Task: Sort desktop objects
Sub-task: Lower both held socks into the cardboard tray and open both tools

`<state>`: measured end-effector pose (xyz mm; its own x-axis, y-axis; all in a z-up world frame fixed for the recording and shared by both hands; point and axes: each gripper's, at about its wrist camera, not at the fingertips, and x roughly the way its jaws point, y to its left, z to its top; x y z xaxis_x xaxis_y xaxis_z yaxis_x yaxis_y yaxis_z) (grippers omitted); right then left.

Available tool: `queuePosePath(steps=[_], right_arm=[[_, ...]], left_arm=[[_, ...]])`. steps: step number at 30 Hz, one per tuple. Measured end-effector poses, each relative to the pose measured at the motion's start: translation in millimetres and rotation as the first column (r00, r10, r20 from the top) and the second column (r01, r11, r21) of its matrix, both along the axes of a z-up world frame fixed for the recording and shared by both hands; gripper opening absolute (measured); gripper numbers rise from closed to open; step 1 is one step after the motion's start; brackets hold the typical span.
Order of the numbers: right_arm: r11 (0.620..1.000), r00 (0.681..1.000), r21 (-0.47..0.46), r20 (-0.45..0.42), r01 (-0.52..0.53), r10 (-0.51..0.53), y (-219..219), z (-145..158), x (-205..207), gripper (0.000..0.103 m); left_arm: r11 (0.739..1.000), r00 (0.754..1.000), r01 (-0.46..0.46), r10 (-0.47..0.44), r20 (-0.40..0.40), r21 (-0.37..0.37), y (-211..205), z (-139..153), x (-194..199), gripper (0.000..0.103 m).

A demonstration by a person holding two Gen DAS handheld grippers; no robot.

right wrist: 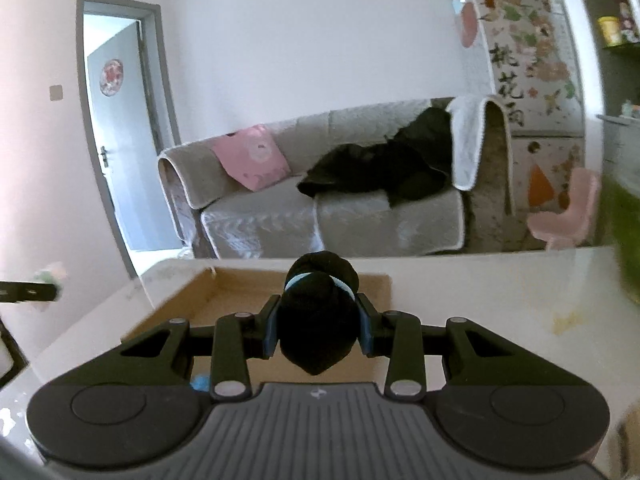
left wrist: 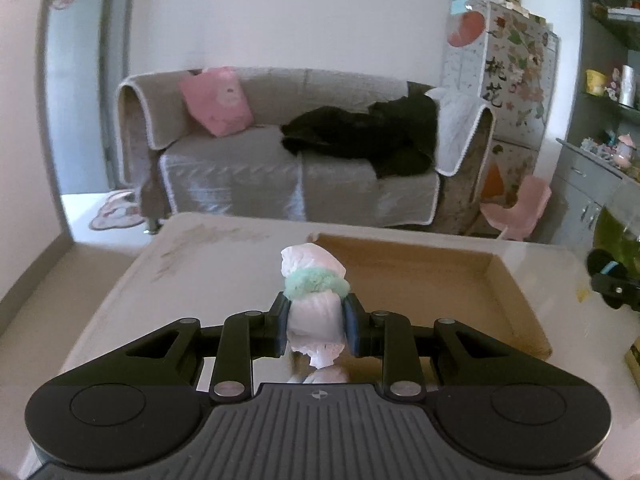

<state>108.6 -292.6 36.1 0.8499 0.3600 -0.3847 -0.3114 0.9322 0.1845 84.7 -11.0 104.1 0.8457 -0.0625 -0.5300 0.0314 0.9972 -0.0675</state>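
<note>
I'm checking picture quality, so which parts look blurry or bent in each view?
Left wrist view: white bundle sharp, door frame bowed, right edge smeared. Right wrist view: black bundle a detailless dark mass, left and right edges blurred, doorway curved.

White rolled cloth bundle (left wrist: 314,312), bound by a fuzzy mint-green band (left wrist: 316,282), stands upright at centre frame of the left wrist view, pinched between the jaws. Black rolled bundle (right wrist: 318,320), bound by a pale blue band (right wrist: 298,280), sits upright at centre of the right wrist view, likewise clamped. Open cardboard box (left wrist: 496,280) lies right of centre behind the white bundle.
</note>
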Motion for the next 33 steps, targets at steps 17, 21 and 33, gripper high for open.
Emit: queuePosePath(steps=[17,21,33], right_arm=[[0.970,0.958,-0.203,-0.278,-0.133,0.073,58.1,-101.9,62.2,0.035],[0.971,0.953,-0.199,-0.294,-0.131,0.068,52.9,-103.4,52.3,0.035],[0.980,0.978,-0.181,-0.206,-0.080,0.042,52.9,-91.1,54.4,0.067]], left_arm=[[0.994,0.920,0.092,-0.109,-0.377,-0.063,-18.7,-121.1,115.2,0.035],[0.995,0.913,0.085,-0.099,-0.395,-0.052,-17.8,-123.9,93.7,0.035],[0.998,0.951,0.056,-0.063,-0.303,-0.033,-20.0,-111.7,62.1,0.052]])
